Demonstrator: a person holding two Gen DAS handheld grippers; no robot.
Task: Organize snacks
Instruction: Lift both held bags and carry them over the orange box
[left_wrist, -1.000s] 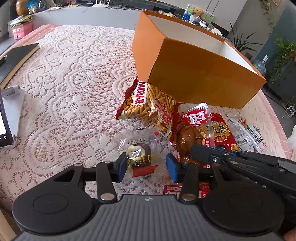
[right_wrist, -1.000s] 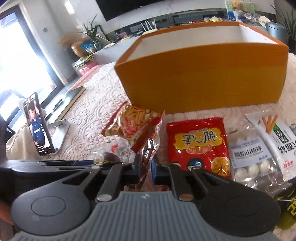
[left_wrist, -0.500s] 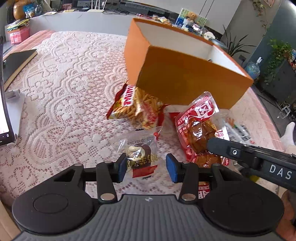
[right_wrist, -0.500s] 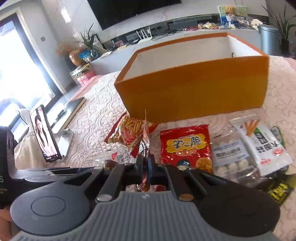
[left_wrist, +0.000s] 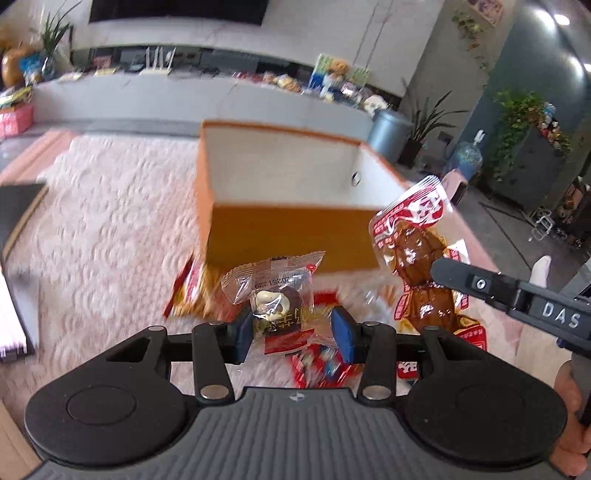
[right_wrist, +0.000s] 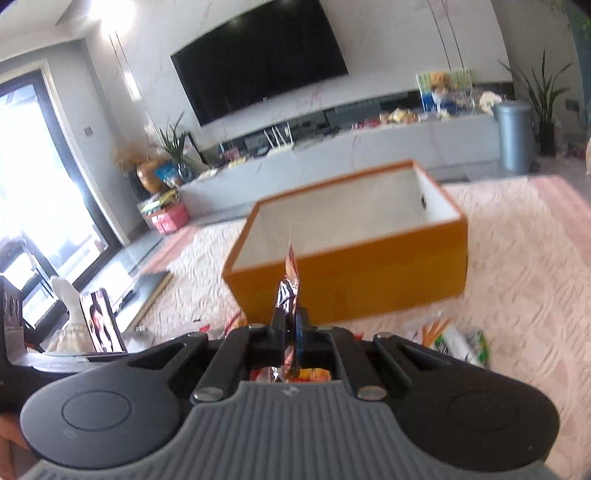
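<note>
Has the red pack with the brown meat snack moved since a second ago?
Yes. The red meat snack pack, pinched in the right gripper, has risen off the lace tablecloth to rim height of the orange box.

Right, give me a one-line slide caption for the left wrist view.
Left gripper lifts a clear-wrapped chocolate snack toward the orange box; right gripper carries a red meat pouch.

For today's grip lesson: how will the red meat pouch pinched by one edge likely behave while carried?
Held by its edge in the right gripper, the red meat pouch probably stays fairly stiff, as it stands upright. Its glossy film may slip. The dense contents likely make it swing.
</note>
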